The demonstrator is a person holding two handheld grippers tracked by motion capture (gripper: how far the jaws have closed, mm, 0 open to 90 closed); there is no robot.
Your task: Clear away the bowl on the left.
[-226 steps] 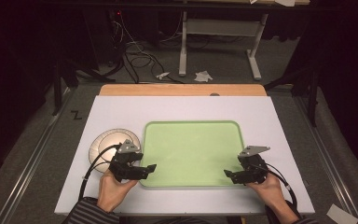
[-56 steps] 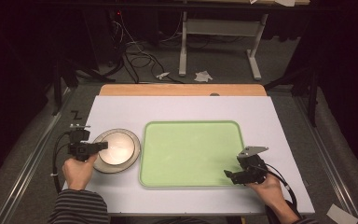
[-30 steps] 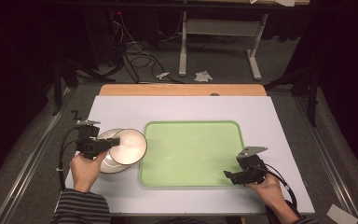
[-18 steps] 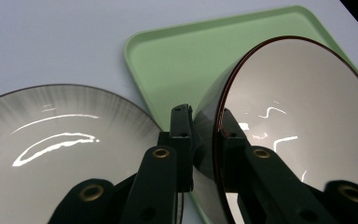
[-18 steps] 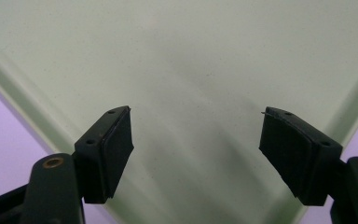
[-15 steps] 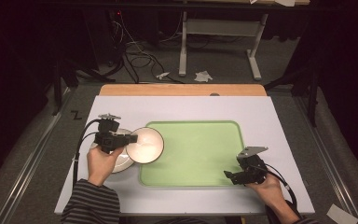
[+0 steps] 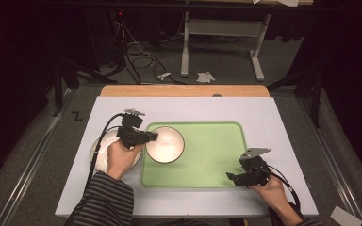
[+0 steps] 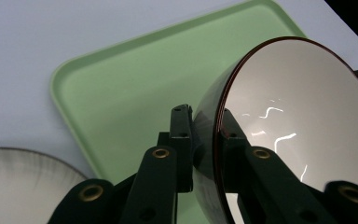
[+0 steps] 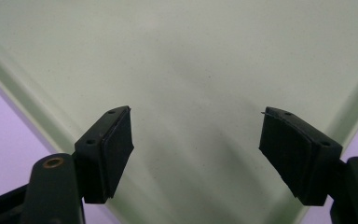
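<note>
A pale bowl (image 7: 165,144) with a dark rim hangs above the left part of the green tray (image 7: 217,155). My left gripper (image 7: 152,137) is shut on its rim, one jaw inside and one outside, and holds it tilted. In the left gripper view the bowl (image 8: 303,121) shows its glossy inside, with my left gripper (image 8: 205,140) clamped on its edge above the tray (image 8: 135,88). My right gripper (image 7: 231,177) rests at the tray's front right corner. In the right gripper view its jaws (image 9: 196,140) stand wide apart over the bare tray (image 9: 191,60) with nothing between them.
A white plate (image 7: 100,153) lies on the white table cover left of the tray, partly under my left hand; its edge (image 8: 18,182) shows in the left gripper view. A wooden strip (image 7: 184,90) runs along the table's far edge. Cables and a stand lie on the floor beyond.
My left gripper has carried the bowl off the plate and rightward over the tray's left part. The right gripper has stayed at the tray's front right corner.
</note>
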